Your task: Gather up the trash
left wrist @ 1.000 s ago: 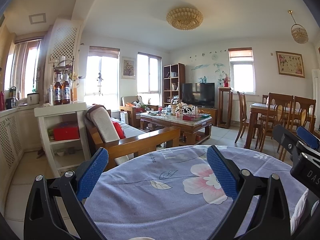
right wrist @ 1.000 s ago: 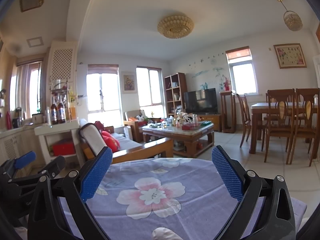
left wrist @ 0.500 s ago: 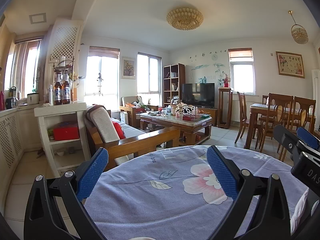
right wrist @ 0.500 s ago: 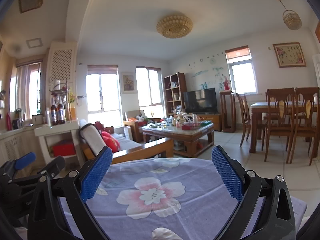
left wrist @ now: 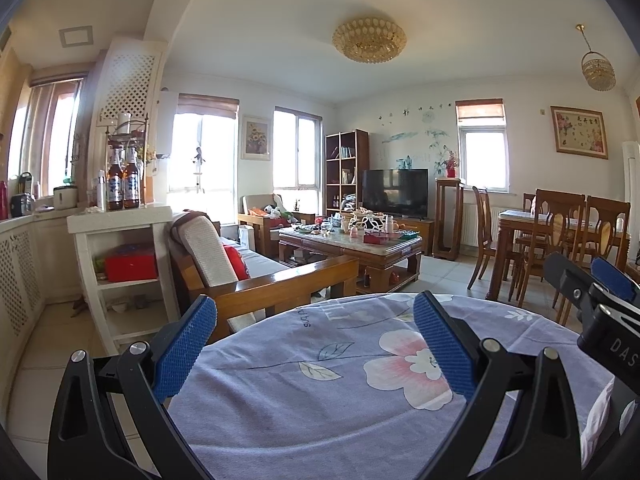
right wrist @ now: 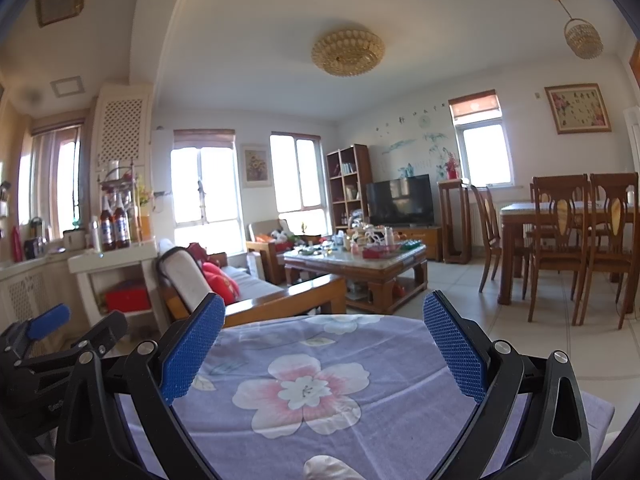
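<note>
A: Scene check. Both grippers sit low over the floral cloth [left wrist: 320, 400], side by side, aimed down the living room. Left gripper [left wrist: 316, 344] has its jaws spread wide, nothing between the blue pads [left wrist: 184, 348]. Right gripper [right wrist: 324, 344] is the same: wide, empty.

B: Where's the trash?

A: Nothing sure. The cloth's far edge and middle are bare. A pale crumpled thing [right wrist: 328, 470] sits at the near edge in the right wrist view, and something white [left wrist: 598, 416] at the cloth's right edge in the left view. Could be tissue, can't tell. The coffee table [left wrist: 352, 246] is well apart and its top is cluttered; items there are too small to sort.

B: So the step is locate and approach?

A: Likely, nothing collected yet. The person would do well to tilt a camera down at the near edge first, confirm the pale scrap, then come at it jaws wide and straddle it, pinching the scrap only, not the cloth. No bin or bag in view.
</note>
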